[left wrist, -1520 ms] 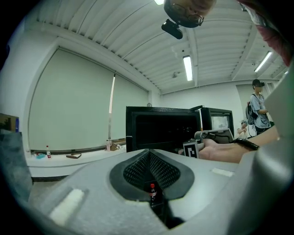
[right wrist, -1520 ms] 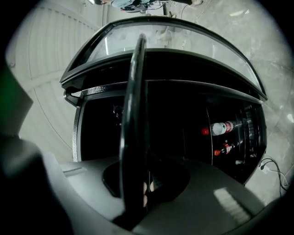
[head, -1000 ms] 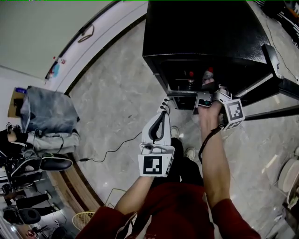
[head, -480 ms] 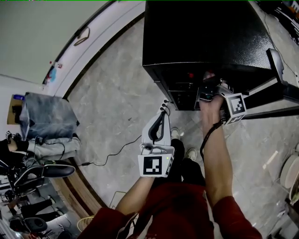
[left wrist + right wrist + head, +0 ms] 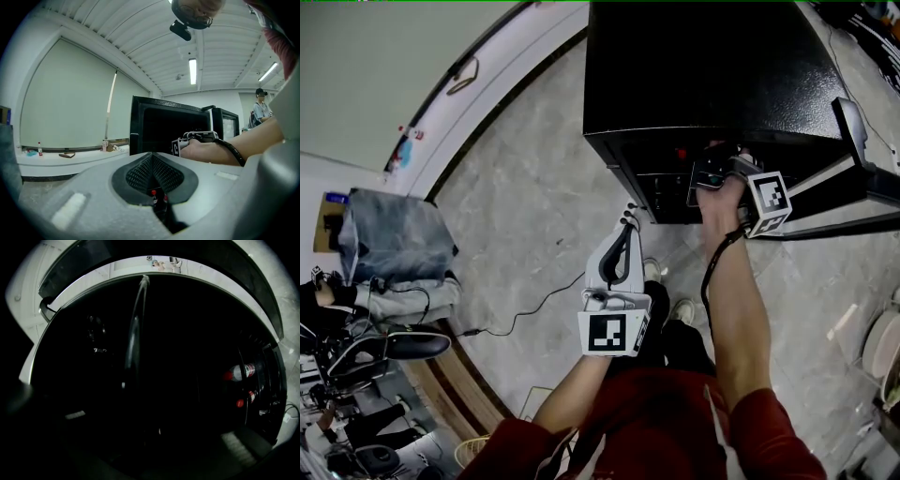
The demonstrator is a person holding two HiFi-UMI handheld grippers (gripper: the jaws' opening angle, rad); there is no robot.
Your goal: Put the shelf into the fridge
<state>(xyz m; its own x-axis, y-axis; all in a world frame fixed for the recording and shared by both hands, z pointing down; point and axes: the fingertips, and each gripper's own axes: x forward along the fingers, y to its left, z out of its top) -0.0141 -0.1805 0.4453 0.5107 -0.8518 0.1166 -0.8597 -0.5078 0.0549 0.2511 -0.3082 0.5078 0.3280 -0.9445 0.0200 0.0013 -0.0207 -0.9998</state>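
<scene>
The black fridge [image 5: 703,75] stands open at the top of the head view, and it also shows in the left gripper view [image 5: 154,126]. My right gripper [image 5: 711,176] reaches into its dark mouth. In the right gripper view the glass shelf [image 5: 133,333] shows edge-on, running from the fridge's upper rim down toward the jaws. The jaws are opening, but it is too dark to see whether the pads touch the shelf. My left gripper [image 5: 628,217] hangs over the floor in front of the fridge, shut and empty, its tips [image 5: 152,157] together.
The fridge door [image 5: 853,122] swings out to the right. Red-capped bottles [image 5: 239,372] lie in the fridge at the right. A black cable [image 5: 525,300] crosses the marble floor. A grey-draped seat [image 5: 394,234] and chairs stand at the left. My shoes [image 5: 680,307] are below.
My right gripper has edged a little up toward the fridge opening, and the fridge has shifted slightly in view. The left gripper has stayed where it was, still shut.
</scene>
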